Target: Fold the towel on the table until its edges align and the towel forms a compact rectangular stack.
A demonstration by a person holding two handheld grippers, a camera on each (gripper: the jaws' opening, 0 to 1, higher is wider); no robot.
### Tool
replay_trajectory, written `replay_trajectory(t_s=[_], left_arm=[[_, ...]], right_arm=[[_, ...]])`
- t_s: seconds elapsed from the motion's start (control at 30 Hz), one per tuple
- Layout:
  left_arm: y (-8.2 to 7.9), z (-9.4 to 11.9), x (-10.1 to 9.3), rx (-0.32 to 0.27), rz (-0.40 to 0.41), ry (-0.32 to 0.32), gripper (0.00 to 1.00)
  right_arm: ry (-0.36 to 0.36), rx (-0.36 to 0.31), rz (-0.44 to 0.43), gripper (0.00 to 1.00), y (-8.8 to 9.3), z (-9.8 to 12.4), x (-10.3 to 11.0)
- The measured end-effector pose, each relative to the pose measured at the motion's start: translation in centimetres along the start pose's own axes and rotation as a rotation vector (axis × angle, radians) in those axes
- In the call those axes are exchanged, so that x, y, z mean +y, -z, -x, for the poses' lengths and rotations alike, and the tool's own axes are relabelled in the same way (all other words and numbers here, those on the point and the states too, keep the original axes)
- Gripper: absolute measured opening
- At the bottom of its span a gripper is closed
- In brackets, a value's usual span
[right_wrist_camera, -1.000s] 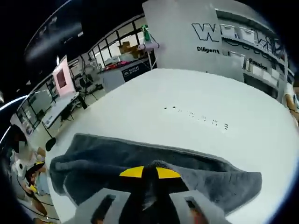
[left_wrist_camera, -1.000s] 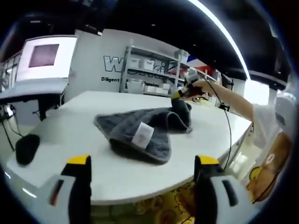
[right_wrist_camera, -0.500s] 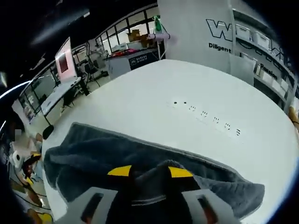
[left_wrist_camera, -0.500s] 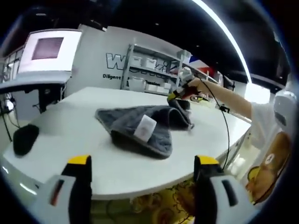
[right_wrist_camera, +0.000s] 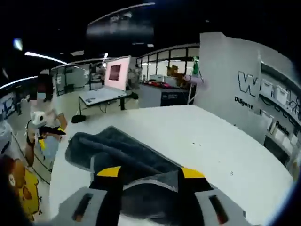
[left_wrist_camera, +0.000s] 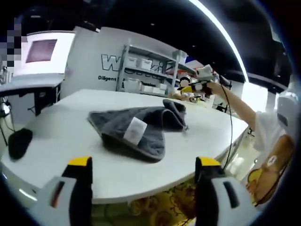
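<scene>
- Your desk [left_wrist_camera: 66, 136] is white with a rounded edge, and its top is mostly bare around the cloth.
- A dark grey towel [left_wrist_camera: 141, 127] lies on it, rumpled and partly folded over itself, a white label [left_wrist_camera: 134, 130] facing up.
- In the right gripper view, the towel [right_wrist_camera: 122, 157] sits near the desk's [right_wrist_camera: 221, 155] left edge.
- A row of small dark marks [right_wrist_camera: 214, 150] dots the desk top, well apart from the towel.

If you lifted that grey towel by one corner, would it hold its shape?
Probably not. The towel lies in soft humps and folds, so it should droop. Its plush pile looks grippy, unlikely to slide on the table.
</scene>
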State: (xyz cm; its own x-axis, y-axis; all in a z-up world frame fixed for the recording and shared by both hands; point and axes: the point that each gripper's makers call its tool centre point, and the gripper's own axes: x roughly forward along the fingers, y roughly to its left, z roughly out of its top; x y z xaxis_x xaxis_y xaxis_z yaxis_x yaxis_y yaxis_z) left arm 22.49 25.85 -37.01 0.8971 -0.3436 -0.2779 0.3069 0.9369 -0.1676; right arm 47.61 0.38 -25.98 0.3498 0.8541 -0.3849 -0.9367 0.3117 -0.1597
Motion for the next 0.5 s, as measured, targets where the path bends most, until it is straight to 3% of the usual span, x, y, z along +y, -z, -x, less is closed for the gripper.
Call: replay_trajectory(t_s=[0.1,0.2,0.3,0.37,0.5], left_arm=[[-0.1,-0.2,-0.4,0.001,-0.002,0.009,0.95],[-0.3,-0.5,-0.9,0.001,-0.008,0.021,0.95],[-0.5,-0.9,-1.6,0.003,-0.015,0.039,0.95],[-0.5,-1.2,-2.1,0.007,-0.023,0.051,0.95],[-0.6,-1.7,-2.8,0.014,-0.033,0.073,0.95]], right_arm=[[-0.054,-0.092,0.103,0.58,-0.4,2.2,3.6],[-0.049,-0.169,0.136,0.6,-0.3,4.2,6.4],[0.029,-0.193,0.141,0.69,0.9,6.2,7.5],[0.093,-0.177,0.129,0.74,2.7,7.6,8.0],[0.159,-0.179,0.074,0.86,5.0,9.6,9.1]])
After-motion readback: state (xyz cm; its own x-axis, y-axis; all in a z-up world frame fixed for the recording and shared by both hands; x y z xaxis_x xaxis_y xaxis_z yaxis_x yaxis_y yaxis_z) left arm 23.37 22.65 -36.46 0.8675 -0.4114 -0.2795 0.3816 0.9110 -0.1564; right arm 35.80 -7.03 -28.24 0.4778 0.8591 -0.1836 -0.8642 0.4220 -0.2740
